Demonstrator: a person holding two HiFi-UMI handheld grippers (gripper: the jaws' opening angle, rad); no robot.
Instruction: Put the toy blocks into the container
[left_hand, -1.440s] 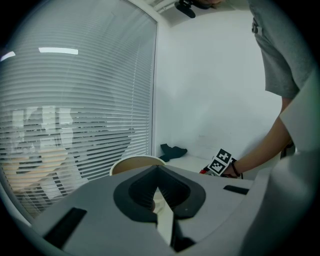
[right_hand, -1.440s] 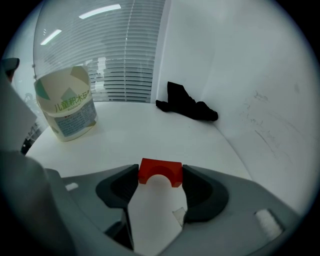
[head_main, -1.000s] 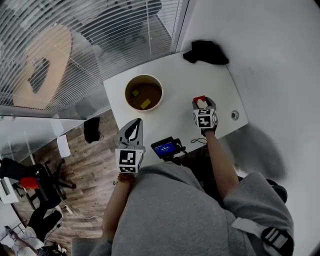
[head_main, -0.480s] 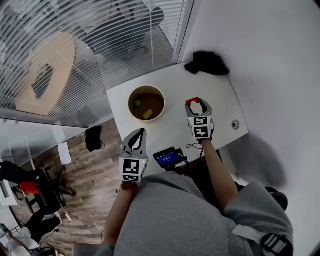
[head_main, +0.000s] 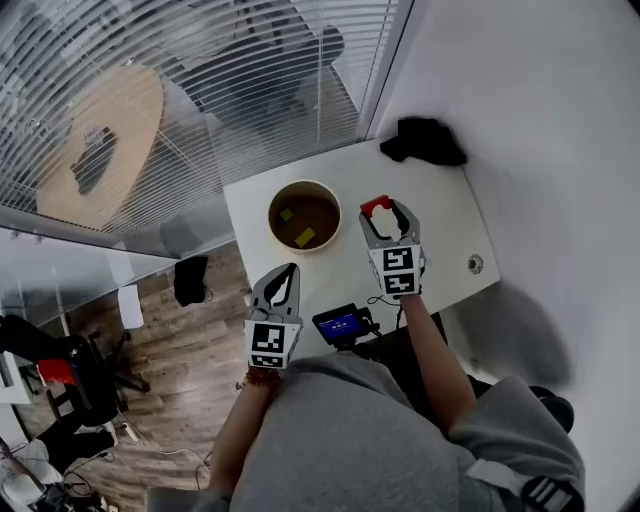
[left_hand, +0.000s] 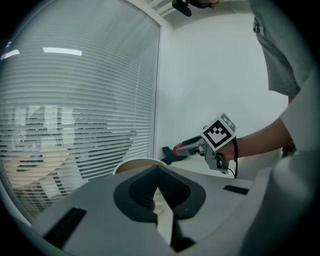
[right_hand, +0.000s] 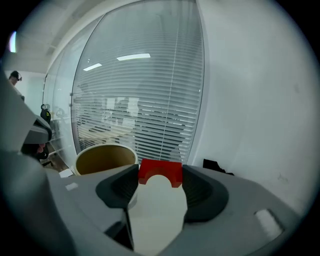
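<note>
Two handheld grippers are hovering over a white surface (head_main: 440, 225). The right gripper (head_main: 385, 208) is clamping a red arch-shaped block (head_main: 374, 204) between its jaws, the arch's hollow facing back toward the hand, and it is seemingly lifted off the surface. The round container (head_main: 304, 182) is standing just to that gripper's left, so the block is likely needing only a short sideways carry over the rim. A yellow block (head_main: 305, 238) and a green block (head_main: 286, 214) are lying inside. The left gripper (head_main: 288, 272) is hanging by the surface's near edge, its jaws together and empty.
</note>
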